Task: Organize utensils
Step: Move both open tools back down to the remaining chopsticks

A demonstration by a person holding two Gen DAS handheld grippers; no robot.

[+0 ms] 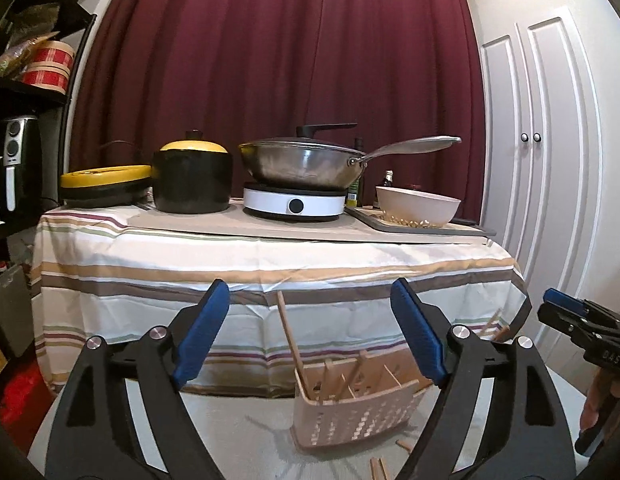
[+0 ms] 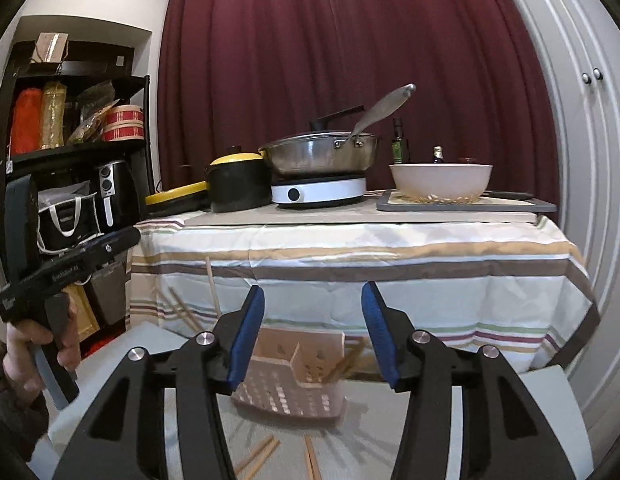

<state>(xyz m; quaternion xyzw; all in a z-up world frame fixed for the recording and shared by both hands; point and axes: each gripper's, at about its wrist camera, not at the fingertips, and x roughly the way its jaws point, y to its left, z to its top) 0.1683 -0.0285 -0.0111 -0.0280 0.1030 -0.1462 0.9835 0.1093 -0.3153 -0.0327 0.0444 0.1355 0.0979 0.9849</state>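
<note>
Below, perforated plastic basket [image 1: 350, 412] holds wooden sticks [image 1: 290, 332], probably chopsticks; left gripper [image 1: 310, 332], right gripper [image 2: 313, 332] both wide, empty.

Room: maroon curtain [image 1: 278, 60] across far wall; white panelled cupboard [image 1: 550, 152] right; black shelving [image 2: 74, 148] left, holding air fryer [image 2: 112, 188] and boxes. Striped-cloth table [image 1: 270, 280] centre, bearing wok [image 1: 306, 162], hob [image 1: 294, 202], black pot [image 1: 192, 180], bowl [image 1: 418, 206].
</note>
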